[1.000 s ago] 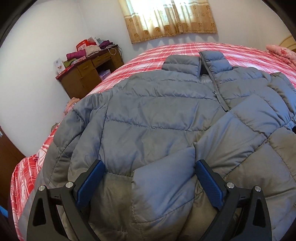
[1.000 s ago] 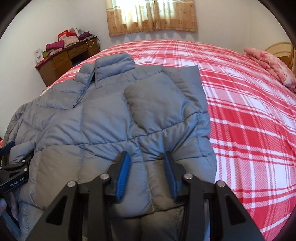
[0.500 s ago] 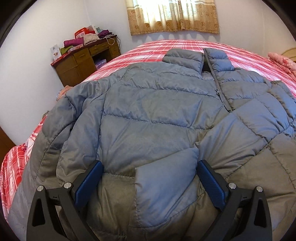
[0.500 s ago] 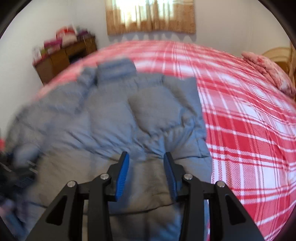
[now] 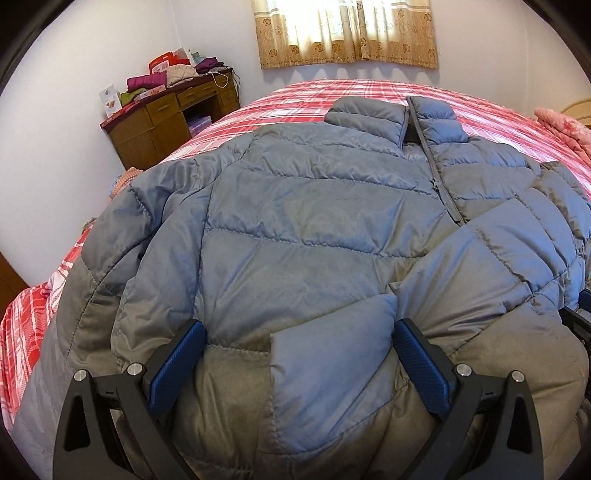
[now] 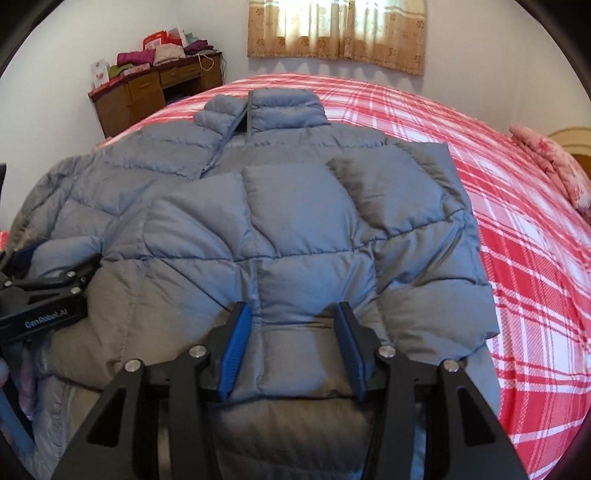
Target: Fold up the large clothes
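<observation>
Garment: 1 grey puffer jacket (image 5: pixel 314 229) lies flat on the bed (image 6: pixel 517 206), front up, collar at 12 o'clock in both wrist views, hem toward the cameras. It is spread this way, I judge, so the sides can be folded inward.
Sleeves: 2; the sleeve (image 6: pixel 402 195) on the jacket's 3 o'clock side in the right wrist view is already laid across the chest, and another cuff (image 5: pixel 332 354) rests over the lower front in the left wrist view.
Left tongs (image 5: pixel 299 365): spread wide, pads either side of that cuff with a gap showing, so nothing is gripped.
Right tongs (image 6: pixel 291 347): partly apart and just been opening; a ridge of padded fabric sits between the pads, which look clear of it, so I read this as a release.
Likely reason: both sets hover low over the hem at 6 o'clock, probably ready to take it for the fold toward the collar.
Bed: 1, with a red and white checked cover.
Table (image 5: pixel 166 122): 1 wooden table at 10 o'clock, stacked with folded clothes and boxes.
Curtain (image 5: pixel 347 33): 1, at 12 o'clock.
Pink bedding (image 6: pixel 546 162): 1 bundle at 3 o'clock, well apart from the jacket.
</observation>
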A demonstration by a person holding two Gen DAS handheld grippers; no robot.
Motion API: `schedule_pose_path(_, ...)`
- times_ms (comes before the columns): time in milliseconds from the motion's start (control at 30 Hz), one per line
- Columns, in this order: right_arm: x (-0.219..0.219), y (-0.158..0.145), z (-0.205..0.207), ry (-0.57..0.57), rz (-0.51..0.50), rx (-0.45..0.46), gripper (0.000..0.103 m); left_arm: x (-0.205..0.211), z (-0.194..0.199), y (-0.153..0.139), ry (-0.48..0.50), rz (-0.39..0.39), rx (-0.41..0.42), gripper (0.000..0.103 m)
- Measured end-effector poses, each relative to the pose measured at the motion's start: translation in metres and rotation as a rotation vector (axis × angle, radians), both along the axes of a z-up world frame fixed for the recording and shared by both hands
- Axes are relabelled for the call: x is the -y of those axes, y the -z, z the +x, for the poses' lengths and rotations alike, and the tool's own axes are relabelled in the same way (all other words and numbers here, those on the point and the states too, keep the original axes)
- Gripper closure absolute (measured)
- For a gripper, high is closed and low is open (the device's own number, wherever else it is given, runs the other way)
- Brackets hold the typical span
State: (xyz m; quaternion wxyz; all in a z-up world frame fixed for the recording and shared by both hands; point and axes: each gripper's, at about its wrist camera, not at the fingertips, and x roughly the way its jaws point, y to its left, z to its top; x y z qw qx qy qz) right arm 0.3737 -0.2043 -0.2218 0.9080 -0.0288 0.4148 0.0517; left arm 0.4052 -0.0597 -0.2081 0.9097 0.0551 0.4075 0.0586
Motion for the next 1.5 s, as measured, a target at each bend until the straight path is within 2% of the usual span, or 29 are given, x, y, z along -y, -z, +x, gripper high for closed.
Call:
schedule_pose_path(267, 0.003, 0.002, -0.006, 0.007, 0.0, 0.027, 0.052, 0.0, -0.001, -0.008, 0.013, 0.018, -0.001, 0.001)
schedule_pose_path(333, 0.003, 0.002, -0.006, 0.008, 0.008, 0.029, 0.052, -0.004, -0.012, -0.026, 0.01, 0.053, 0.041, 0.001)
schedule_pose_path(400, 0.004, 0.002, -0.006, 0.008, 0.01, 0.03, 0.051, -0.02, -0.032, -0.058, 0.005, 0.058, 0.103, 0.001)
schedule_pose_path(467, 0.002, 0.001, -0.007, 0.009, 0.002, 0.031, 0.051, -0.043, -0.051, -0.08, -0.007, 0.059, 0.14, 0.001)
schedule_pose_path(533, 0.001, 0.001, -0.008, 0.01, -0.004, 0.033, 0.051, -0.081, -0.074, -0.093, -0.044, 0.091, 0.144, 0.001)
schedule_pose_path(667, 0.001, 0.001, -0.008, 0.01, -0.006, 0.035, 0.05, -0.162, -0.115, -0.078, -0.154, 0.158, 0.062, 0.001)
schedule_pose_path(800, 0.001, 0.001, -0.009, 0.01, -0.012, 0.038, 0.05, -0.228, -0.154, -0.045, -0.265, 0.152, -0.053, 0.001)
schedule_pose_path(867, 0.001, 0.001, -0.009, 0.012, -0.017, 0.04, 0.049, -0.246, -0.164, -0.029, -0.289, 0.104, -0.101, 0.001)
schedule_pose_path(967, 0.0, 0.0, -0.01, 0.018, -0.027, 0.042, 0.048, -0.248, -0.167, -0.017, -0.29, -0.002, -0.106, 0.001)
schedule_pose_path(1000, 0.0, 0.0, -0.01, 0.02, -0.029, 0.043, 0.047, -0.243, -0.166, -0.016, -0.284, -0.008, -0.095, 0.008)
schedule_pose_path(1033, 0.0, 0.0, -0.01, 0.022, -0.03, 0.043, 0.047, -0.236, -0.166, -0.016, -0.26, -0.007, -0.07, 0.023)
schedule_pose_path(1067, 0.0, 0.0, -0.011, 0.023, -0.03, 0.043, 0.046, -0.233, -0.165, -0.015, -0.24, -0.002, -0.066, 0.065)
schedule_pose_path(1100, 0.0, 0.0, -0.011, 0.024, -0.03, 0.044, 0.046, -0.231, -0.163, -0.015, -0.228, 0.01, -0.074, 0.075)
schedule_pose_path(1167, 0.001, 0.0, -0.011, 0.023, -0.023, 0.042, 0.046, -0.235, -0.157, -0.023, -0.245, 0.052, -0.068, 0.084)
schedule_pose_path(1200, 0.003, -0.001, -0.01, 0.021, -0.013, 0.039, 0.046, -0.241, -0.155, -0.03, -0.262, 0.081, -0.052, 0.085)
schedule_pose_path(1267, 0.007, -0.004, -0.011, 0.011, 0.018, 0.033, 0.045, -0.256, -0.15, -0.054, -0.325, 0.19, 0.015, 0.085)
schedule_pose_path(1333, 0.01, -0.009, -0.014, 0.002, 0.027, 0.027, 0.045, -0.269, -0.145, -0.081, -0.35, 0.203, 0.076, 0.086)
schedule_pose_path(1400, 0.015, -0.019, -0.02, 0.007, 0.019, 0.048, 0.045, -0.271, -0.139, -0.097, -0.346, 0.216, 0.099, 0.086)
schedule_pose_path(1500, 0.026, -0.032, -0.03, 0.015, 0.03, 0.07, 0.045, -0.256, -0.129, -0.119, -0.329, 0.29, 0.158, 0.086)
